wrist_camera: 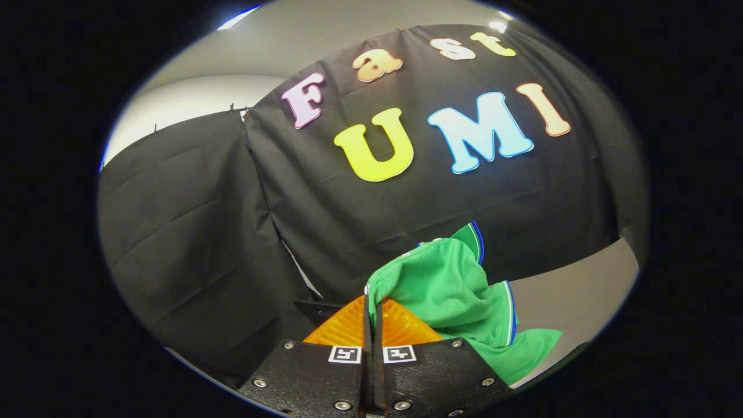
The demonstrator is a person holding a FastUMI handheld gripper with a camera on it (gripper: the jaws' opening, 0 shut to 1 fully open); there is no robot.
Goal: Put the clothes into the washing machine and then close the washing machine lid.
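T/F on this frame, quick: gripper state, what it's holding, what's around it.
1. The fingers are shut on a green garment. True.
2. The garment lies flat on the table. False: it hangs bunched from the fingertips, lifted.
3. The garment has blue and white trim at its edges. True.
4. The gripper is wide open. False: the fingers are pressed together, pinching cloth.
5. A grey surface lies beyond the garment. True.

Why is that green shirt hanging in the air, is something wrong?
Nothing looks wrong. The tongs are shut on a fold of the green shirt, so it dangles bunched up just ahead of them, above the grey table.
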